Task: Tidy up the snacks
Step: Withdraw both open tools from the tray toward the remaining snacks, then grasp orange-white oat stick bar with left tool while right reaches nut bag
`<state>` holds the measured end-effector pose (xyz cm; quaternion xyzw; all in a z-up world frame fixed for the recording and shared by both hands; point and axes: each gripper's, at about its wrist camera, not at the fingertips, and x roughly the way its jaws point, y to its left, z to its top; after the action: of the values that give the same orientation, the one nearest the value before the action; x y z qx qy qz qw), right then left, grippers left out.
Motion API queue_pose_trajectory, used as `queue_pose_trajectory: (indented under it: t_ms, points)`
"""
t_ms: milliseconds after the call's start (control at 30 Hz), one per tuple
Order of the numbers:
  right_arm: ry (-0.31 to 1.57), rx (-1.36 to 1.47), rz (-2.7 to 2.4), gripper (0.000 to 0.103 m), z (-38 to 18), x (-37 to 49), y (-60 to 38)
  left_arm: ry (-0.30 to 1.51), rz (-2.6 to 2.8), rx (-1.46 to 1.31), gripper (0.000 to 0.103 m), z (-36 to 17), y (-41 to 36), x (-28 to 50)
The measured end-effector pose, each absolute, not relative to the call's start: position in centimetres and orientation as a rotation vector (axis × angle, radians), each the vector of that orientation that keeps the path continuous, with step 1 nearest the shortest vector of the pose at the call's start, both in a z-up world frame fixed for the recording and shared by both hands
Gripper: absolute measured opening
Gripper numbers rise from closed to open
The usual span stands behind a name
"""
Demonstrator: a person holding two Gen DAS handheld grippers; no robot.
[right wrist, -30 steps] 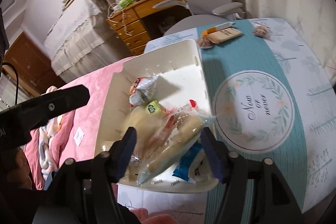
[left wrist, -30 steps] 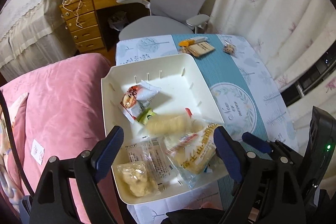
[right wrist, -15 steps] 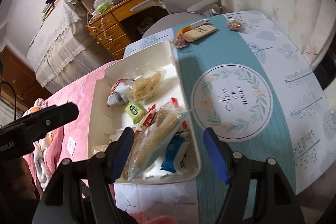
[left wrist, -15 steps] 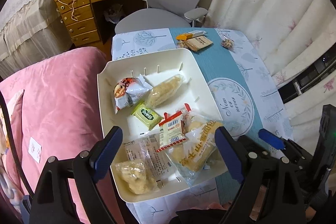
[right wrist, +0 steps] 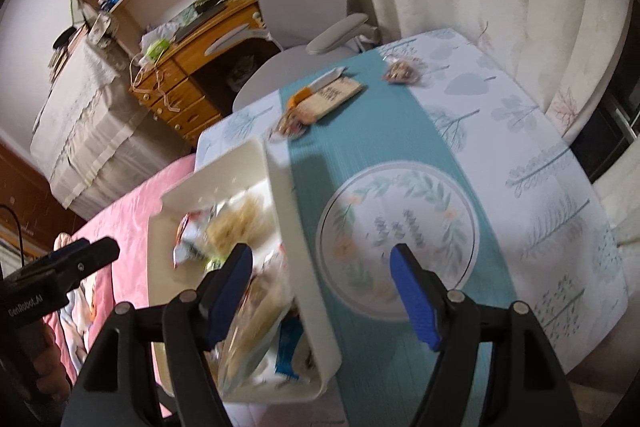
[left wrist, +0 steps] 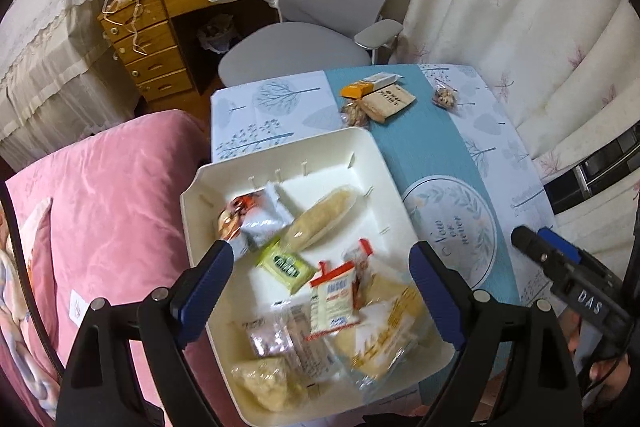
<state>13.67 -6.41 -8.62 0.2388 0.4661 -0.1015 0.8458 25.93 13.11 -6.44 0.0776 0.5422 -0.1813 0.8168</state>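
We hold both grippers empty, left gripper (left wrist: 320, 283) wide, right gripper (right wrist: 320, 287) opening; the loose snacks (right wrist: 320, 99) lie far across the table (right wrist: 540, 147), nearer our right fingers (right wrist: 412, 299).

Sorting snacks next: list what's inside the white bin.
Inside the white bin: a long pale pastry pack, a green packet, a red-trimmed packet and clear bags. Whatever lies under the front pile is covered.

My left claw (left wrist: 320, 291) is black plastic with blue ribbed pads (left wrist: 208, 279) and silver pivot screws along each arm. My right claw (right wrist: 320, 291) matches it: black frame, blue pads (right wrist: 412, 295), silver screws, with white lettering printed on its side.
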Motion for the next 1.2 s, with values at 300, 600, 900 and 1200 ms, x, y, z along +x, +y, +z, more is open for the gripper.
queue_pose_trajectory:
  t_ms: [300, 600, 900, 1200]
  points:
    - [0.929, 0.529, -0.232, 0.073, -9.0, 18.5, -13.1, 1.209, -0.437, 0.181, 0.089, -7.4, 6.7, 31.7]
    - [0.902, 0.512, -0.221, 0.073, -11.8, 25.5, -20.1, 1.204, -0.476, 0.268, 0.089, -9.0, -1.0, 38.7]
    - [0.873, 0.549, -0.219, 0.073, -15.8, 32.5, -25.2, 1.213, -0.493, 0.432, 0.089, -13.6, -7.6, 45.0]
    - [0.896, 0.414, -0.229, 0.073, -20.2, 35.5, -25.0, 1.207, -0.467, 0.510, 0.089, -19.6, -10.8, 49.4]
